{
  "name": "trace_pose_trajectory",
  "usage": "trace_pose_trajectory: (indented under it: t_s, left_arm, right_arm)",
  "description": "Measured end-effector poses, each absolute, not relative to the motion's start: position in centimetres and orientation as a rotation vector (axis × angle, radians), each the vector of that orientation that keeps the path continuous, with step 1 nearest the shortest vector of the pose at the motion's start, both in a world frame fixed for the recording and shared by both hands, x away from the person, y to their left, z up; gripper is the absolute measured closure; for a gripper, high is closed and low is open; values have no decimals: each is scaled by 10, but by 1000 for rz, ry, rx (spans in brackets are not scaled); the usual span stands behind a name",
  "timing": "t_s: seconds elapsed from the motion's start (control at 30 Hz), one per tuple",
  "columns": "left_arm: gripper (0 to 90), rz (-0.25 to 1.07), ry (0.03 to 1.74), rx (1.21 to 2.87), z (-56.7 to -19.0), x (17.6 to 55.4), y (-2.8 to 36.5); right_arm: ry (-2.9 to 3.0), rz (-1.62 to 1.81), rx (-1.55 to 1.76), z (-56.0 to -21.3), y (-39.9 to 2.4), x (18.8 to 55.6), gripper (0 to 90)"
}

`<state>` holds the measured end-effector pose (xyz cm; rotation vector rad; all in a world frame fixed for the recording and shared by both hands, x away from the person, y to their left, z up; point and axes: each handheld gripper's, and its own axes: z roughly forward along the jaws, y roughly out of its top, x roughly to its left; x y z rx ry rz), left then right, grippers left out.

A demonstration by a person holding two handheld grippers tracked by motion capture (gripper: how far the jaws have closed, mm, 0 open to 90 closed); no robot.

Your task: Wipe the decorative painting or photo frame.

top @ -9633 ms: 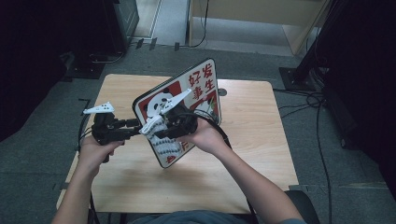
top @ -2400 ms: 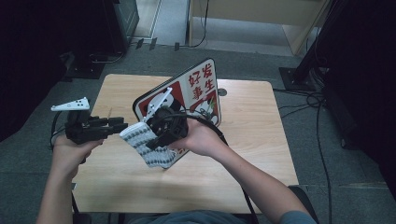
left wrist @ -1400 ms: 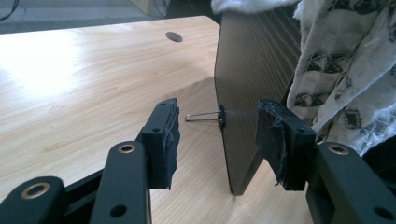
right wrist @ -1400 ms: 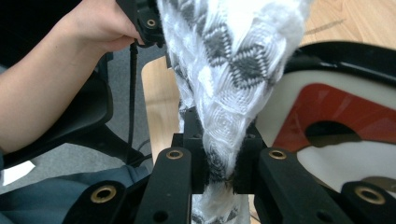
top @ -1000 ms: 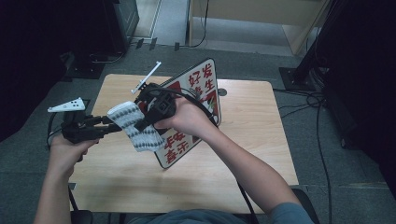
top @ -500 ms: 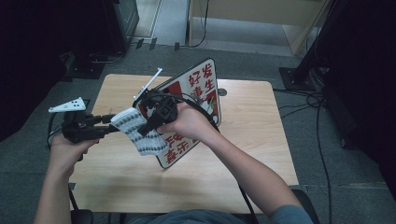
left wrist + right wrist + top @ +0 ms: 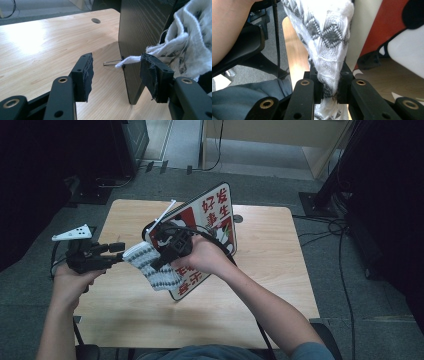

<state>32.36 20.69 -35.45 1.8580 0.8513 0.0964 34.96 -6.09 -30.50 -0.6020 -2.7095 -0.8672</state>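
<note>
A white cloth with a grey zigzag pattern (image 7: 150, 268) hangs above the table in front of a standing sign board (image 7: 215, 215). My right gripper (image 7: 159, 262) is shut on it; in the right gripper view the cloth (image 7: 327, 32) bunches up out of the shut right gripper (image 7: 329, 82). My left gripper (image 7: 120, 254) is held level at the left, pointing at the cloth's edge. In the left gripper view its jaws stand open (image 7: 116, 67), and a frayed corner of the cloth (image 7: 190, 50) lies against the right pad (image 7: 150, 72) without being pinched.
The board (image 7: 142, 30) stands upright on the wooden table (image 7: 270, 250), dark on its back, with red and white print on its front (image 7: 387, 22). A thin wire foot (image 7: 111, 62) sticks out at its base. A round hole (image 7: 96, 20) is in the tabletop behind.
The right hand has come a little lower and nearer with the cloth, which now hangs bunched instead of spread toward the left. The left gripper has stayed in place.
</note>
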Motion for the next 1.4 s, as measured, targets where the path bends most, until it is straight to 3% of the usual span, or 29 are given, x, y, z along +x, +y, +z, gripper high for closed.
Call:
trace_pose_trajectory:
  t_s: [0.77,1.4]
  left_arm:
    - [433,85,852,1851,-345,321,196]
    - [487,14,785,1866,-335,318,173]
  right_arm:
    - [-2718,-834,-596,-334,-67,343,800]
    - [-2719,-818,-606,-352,-70,339,801]
